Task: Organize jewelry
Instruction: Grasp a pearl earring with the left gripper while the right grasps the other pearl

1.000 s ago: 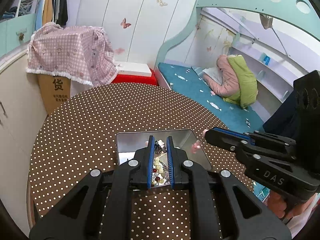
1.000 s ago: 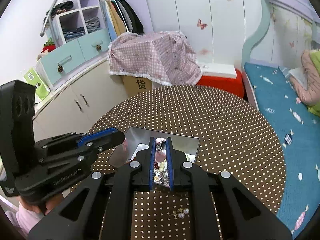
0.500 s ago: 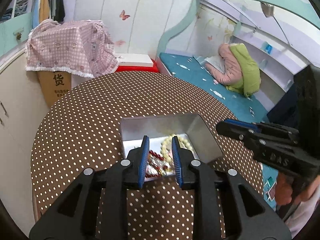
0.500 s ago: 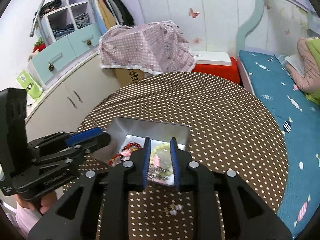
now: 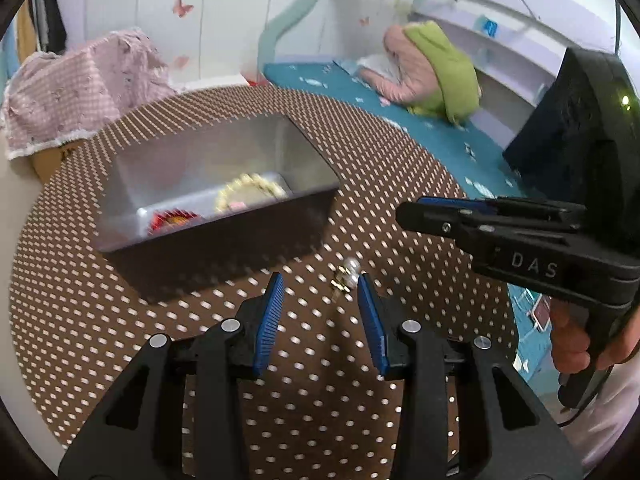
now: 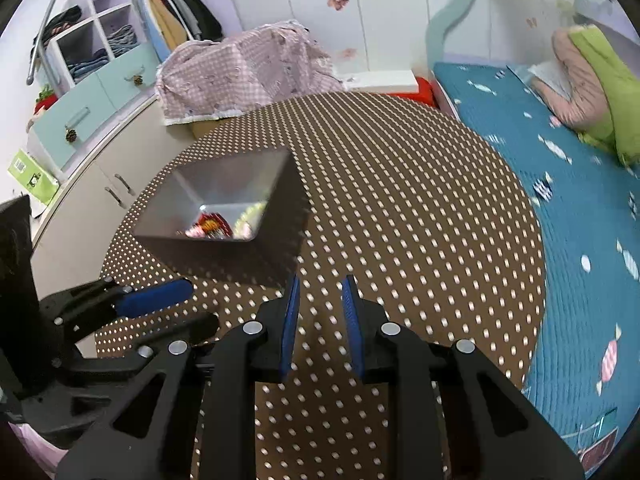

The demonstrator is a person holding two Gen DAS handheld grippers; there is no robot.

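Lying on the dotted bench at the centre of the left view, a small earring sits just ahead of the left claw, whose jaws gape wide. Up and left, the metal box holds beads. The right claw is parted, holding nothing.
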